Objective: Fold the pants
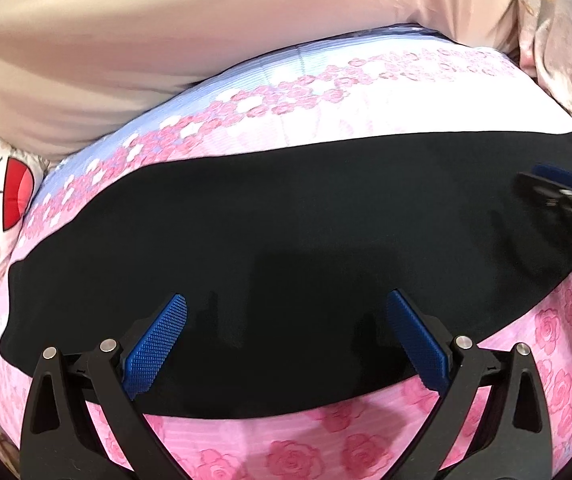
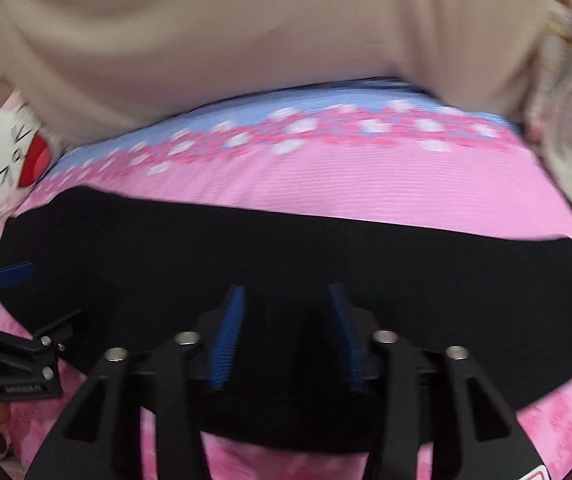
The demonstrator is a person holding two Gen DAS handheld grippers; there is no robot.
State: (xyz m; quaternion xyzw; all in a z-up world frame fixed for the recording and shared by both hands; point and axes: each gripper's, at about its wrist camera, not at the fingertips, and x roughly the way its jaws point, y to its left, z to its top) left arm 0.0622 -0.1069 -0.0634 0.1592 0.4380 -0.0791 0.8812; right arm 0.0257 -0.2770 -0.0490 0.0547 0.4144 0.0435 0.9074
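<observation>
One pair of black fabric pants (image 1: 286, 232) lies flat as a long dark band across one pink bedsheet printed with roses (image 1: 326, 452), which has a pale blue strip along its far edge. Behind the sheet there is one beige blanket (image 1: 165, 52), and at the left one white pillow with a red cartoon mouth (image 1: 15, 194).

There are two grippers, each with two blue ribbed pads. The left gripper (image 1: 286, 308) hovers over the near edge of the pants, its jaws spread wide with only the flat cloth seen between them; nothing is held. The right gripper (image 2: 288, 300) is over the pants nearer to their right end. Its jaws stand apart with a narrower gap, and no fabric is pinched between the pads. The right wrist view is blurred.
</observation>
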